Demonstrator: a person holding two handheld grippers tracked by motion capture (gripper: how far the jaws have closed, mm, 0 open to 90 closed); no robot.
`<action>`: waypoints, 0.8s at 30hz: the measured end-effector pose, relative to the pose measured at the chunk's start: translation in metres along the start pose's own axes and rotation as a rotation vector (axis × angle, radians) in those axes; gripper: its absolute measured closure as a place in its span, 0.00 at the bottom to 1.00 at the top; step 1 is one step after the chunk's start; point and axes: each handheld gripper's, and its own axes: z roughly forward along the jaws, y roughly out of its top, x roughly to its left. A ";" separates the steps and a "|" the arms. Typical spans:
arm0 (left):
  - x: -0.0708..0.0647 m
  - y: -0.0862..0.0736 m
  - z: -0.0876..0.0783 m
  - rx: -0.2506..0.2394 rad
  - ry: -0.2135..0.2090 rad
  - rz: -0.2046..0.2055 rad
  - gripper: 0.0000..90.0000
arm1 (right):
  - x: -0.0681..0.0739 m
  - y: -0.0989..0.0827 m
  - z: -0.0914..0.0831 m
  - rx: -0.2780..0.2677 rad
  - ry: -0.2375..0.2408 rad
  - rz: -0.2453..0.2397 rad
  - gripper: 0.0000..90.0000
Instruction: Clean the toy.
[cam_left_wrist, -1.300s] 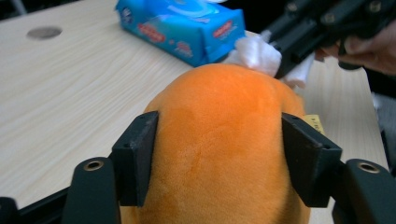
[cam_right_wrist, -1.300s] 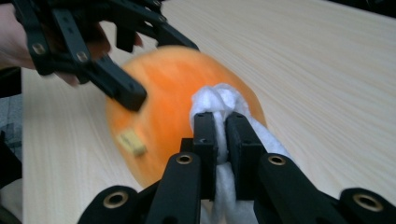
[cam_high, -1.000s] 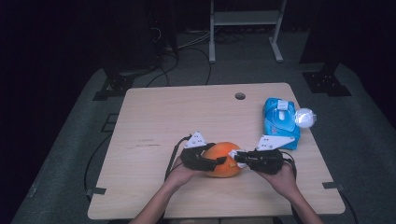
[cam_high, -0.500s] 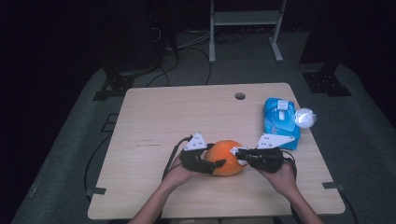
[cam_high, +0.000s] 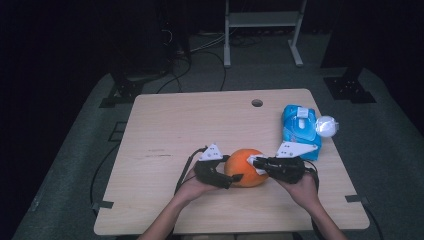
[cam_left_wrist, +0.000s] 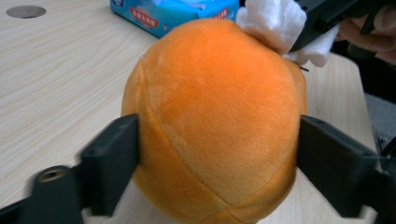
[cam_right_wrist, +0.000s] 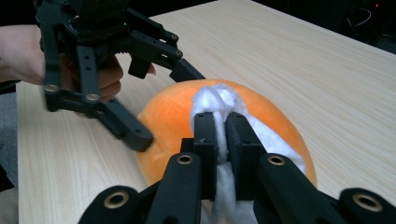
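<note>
An orange plush ball (cam_high: 244, 167) rests on the wooden table (cam_high: 175, 125) near its front edge. My left gripper (cam_high: 234, 168) reaches in from the left, and its two jaws touch the ball (cam_left_wrist: 219, 116) on opposite sides. They have just been opening, with the ball still between them. My right gripper (cam_high: 256, 162) comes from the right, shut on a wad of white tissue (cam_right_wrist: 215, 100). It holds that tissue (cam_left_wrist: 275, 21) against the ball's (cam_right_wrist: 173, 116) upper side. In the right gripper view, the right gripper (cam_right_wrist: 222, 126) has its jaws close together on the tissue.
A blue pack of wipes (cam_high: 299, 127) lies at the right of the table, with a white round object (cam_high: 327, 126) beside its far right edge. A cable hole (cam_high: 257, 102) sits near the table's back edge. Bare wood stretches to the left and back.
</note>
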 end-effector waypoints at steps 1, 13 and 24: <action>-0.003 0.003 -0.001 0.000 0.011 0.027 0.30 | 0.003 0.001 0.001 0.003 -0.004 -0.013 0.92; -0.002 0.000 0.008 0.003 -0.010 -0.047 0.09 | 0.009 0.009 -0.004 0.007 -0.008 -0.046 0.92; -0.025 0.009 0.009 0.043 0.045 0.176 0.32 | 0.039 0.017 0.012 0.047 0.031 -0.135 0.92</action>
